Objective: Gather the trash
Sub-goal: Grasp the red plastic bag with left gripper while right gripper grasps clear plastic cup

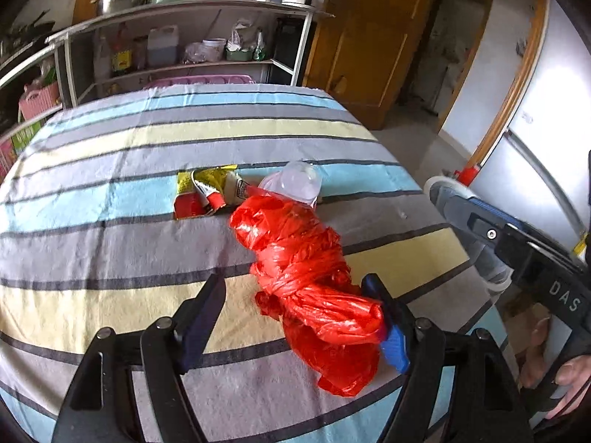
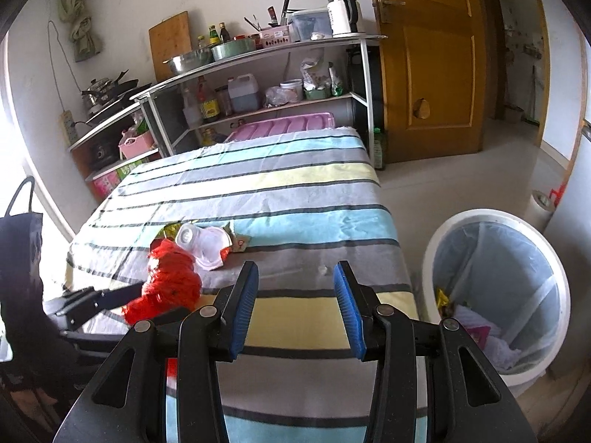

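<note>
A crumpled red plastic bag (image 1: 306,273) lies on the striped tablecloth (image 1: 110,170). My left gripper (image 1: 295,299) is open with its jaws on either side of the bag's near end; the right finger touches it. Beyond the bag lie a crushed clear plastic cup (image 1: 295,182) and a yellow-red wrapper (image 1: 203,192). In the right wrist view the bag (image 2: 170,280), the cup (image 2: 207,243) and the left gripper's finger (image 2: 107,299) show at the left. My right gripper (image 2: 295,295) is open and empty above the table's near right part.
A white bin (image 2: 495,295) lined with a clear bag, holding some trash, stands on the floor right of the table. A metal shelf (image 2: 258,85) with bottles and pots stands behind the table. A wooden door (image 2: 428,62) is at the back right.
</note>
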The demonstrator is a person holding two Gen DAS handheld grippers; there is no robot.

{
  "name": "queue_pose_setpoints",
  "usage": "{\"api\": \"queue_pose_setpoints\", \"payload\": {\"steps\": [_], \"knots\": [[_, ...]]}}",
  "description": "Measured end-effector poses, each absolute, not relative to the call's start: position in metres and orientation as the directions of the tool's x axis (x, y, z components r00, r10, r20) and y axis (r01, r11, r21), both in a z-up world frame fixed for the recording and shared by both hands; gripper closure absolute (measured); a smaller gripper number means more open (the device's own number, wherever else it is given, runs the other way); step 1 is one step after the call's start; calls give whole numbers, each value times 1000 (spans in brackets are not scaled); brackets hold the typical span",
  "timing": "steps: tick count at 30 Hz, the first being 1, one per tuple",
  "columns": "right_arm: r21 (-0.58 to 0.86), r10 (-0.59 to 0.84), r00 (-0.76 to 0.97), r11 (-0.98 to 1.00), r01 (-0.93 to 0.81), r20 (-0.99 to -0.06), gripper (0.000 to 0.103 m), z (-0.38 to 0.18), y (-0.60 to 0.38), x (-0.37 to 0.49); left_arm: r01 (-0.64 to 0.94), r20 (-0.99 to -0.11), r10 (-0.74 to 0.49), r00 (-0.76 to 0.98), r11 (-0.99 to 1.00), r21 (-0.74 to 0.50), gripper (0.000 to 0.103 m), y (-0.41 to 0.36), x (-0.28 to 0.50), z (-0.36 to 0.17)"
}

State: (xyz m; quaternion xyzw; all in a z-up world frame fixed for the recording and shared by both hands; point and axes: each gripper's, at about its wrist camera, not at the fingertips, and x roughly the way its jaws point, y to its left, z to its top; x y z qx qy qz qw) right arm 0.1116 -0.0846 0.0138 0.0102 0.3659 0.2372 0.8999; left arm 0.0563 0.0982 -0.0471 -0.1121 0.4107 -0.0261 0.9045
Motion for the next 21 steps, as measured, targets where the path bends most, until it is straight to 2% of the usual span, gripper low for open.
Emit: {"api": "queue_pose_setpoints", "payload": {"steps": [1,2,5,17,21], "knots": [[191,434,618,887,-420,-655,59,14,-82,112,-46,-738,-147,658,971,-234,38,101,56,-48],[188,435,617,886,-424,-656,59,15,-78,114,-50,-742,-143,655,972,-231,48,102,56,-48],[183,439,606,881,-437,-664,59,14,-70,116,-62,-740,-137,658,970,-235,53,111,51,-50],[192,520,535,812,-551,-666,59,7,-25,113,-171,-727,-20,687,967,-189,55,157,20,-44],[161,533,523,787,-596,-666,59,7,-3,113,-193,-725,-17,688,959,-206,55,172,15,-44]]}}
